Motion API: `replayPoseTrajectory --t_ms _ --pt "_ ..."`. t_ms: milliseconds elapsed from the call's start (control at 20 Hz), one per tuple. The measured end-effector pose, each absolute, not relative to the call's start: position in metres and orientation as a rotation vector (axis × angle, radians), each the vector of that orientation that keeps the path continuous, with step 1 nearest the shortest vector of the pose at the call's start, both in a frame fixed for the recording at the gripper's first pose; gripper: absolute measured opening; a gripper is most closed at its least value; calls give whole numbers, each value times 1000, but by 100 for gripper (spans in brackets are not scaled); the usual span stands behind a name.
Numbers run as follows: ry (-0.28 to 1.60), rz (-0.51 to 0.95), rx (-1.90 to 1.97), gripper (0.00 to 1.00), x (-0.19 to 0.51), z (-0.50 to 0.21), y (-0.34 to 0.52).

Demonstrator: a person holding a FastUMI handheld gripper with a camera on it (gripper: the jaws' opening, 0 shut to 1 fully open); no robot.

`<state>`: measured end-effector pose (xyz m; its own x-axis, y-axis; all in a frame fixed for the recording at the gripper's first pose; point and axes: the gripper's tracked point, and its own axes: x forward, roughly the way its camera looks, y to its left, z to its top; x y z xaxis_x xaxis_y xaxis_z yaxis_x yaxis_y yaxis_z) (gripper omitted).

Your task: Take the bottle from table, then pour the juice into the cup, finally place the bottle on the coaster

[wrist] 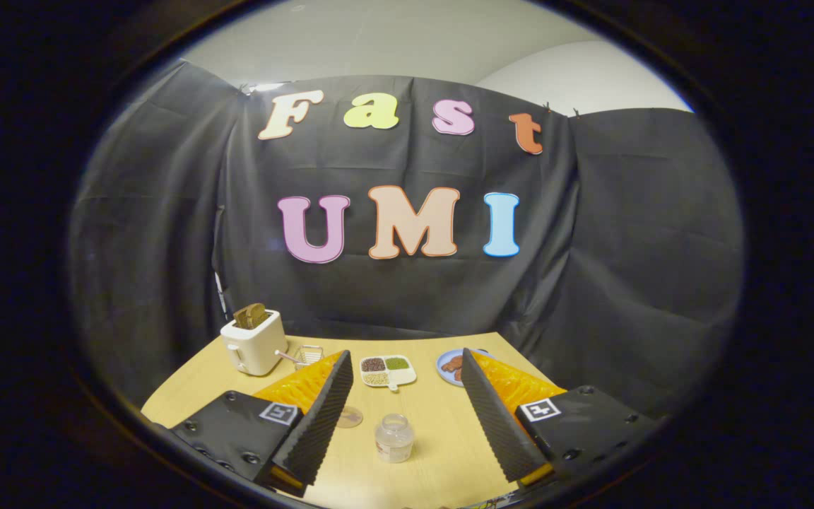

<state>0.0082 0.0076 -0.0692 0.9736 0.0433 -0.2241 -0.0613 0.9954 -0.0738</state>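
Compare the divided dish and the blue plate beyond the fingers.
The divided dish is white and squarish, its compartments holding separate dark, green and pale fills; the blue plate is round and holds something brown. The divided dish shows whole between the open gripper fingers; the blue plate is partly hidden behind one finger. Both sit on the wooden table.

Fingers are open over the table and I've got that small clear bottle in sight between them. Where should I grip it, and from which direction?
The bottle stands upright on the table, between the open fingers of the gripper. Probably best to come straight forward and low, closing on its round body below the narrower neck: the straight sides give both fingers flat contact. The coaster lies just beside it, so keep the near finger clear.
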Motion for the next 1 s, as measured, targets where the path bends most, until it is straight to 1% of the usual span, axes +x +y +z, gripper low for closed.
replayPoseTrajectory --t_ms 550,1000 --pt "250 164 -82 98 19 -108 14" --pt "352 257 -44 98 29 -199 10"
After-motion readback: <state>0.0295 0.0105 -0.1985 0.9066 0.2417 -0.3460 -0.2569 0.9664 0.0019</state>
